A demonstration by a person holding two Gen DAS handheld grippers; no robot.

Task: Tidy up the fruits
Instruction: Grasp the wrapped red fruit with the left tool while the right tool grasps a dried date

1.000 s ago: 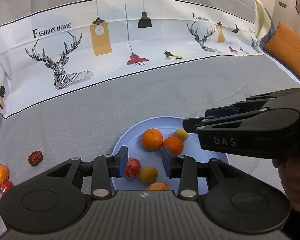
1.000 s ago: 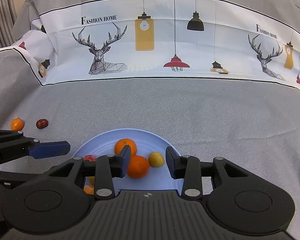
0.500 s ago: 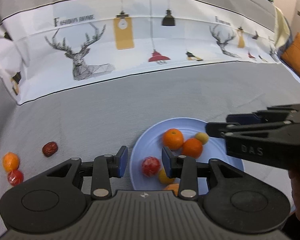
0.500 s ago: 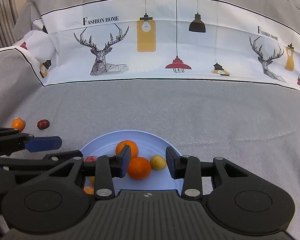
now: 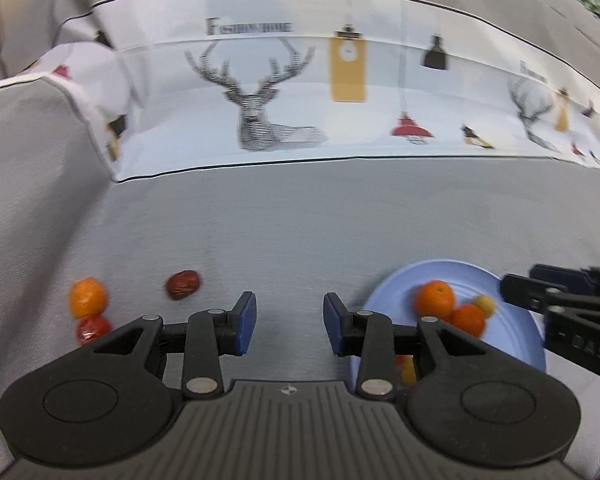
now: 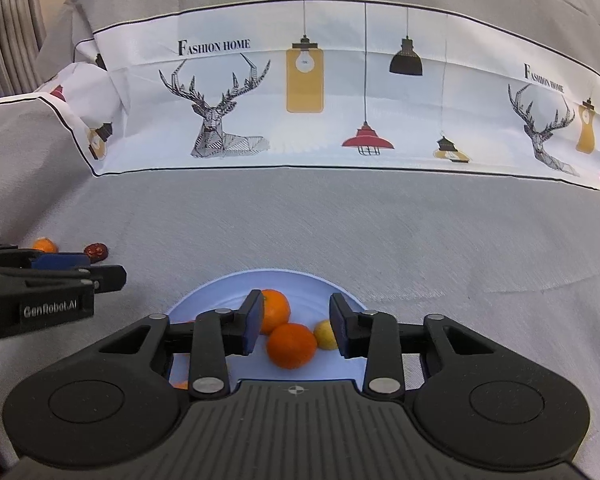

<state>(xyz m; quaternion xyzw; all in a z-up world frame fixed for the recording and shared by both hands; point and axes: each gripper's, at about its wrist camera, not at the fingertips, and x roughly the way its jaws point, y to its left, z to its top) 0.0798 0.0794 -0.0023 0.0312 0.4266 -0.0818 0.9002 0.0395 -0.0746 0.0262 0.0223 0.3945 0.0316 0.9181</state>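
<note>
Round, glossy oranges (image 6: 291,345) sit on the smooth pale-blue plate (image 6: 216,286) on grey woven cloth (image 6: 340,220); right gripper (image 6: 294,324) angles down above them, jaws closing on nothing; left gripper (image 5: 286,322) beside the plate, released, empty

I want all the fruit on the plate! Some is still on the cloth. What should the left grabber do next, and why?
Probably slide the left gripper toward the dark red fruit, the loose one nearest its fingertips. Its jaws stand open with nothing between them, while that fruit, an orange and a red fruit lie off the blue plate.
</note>
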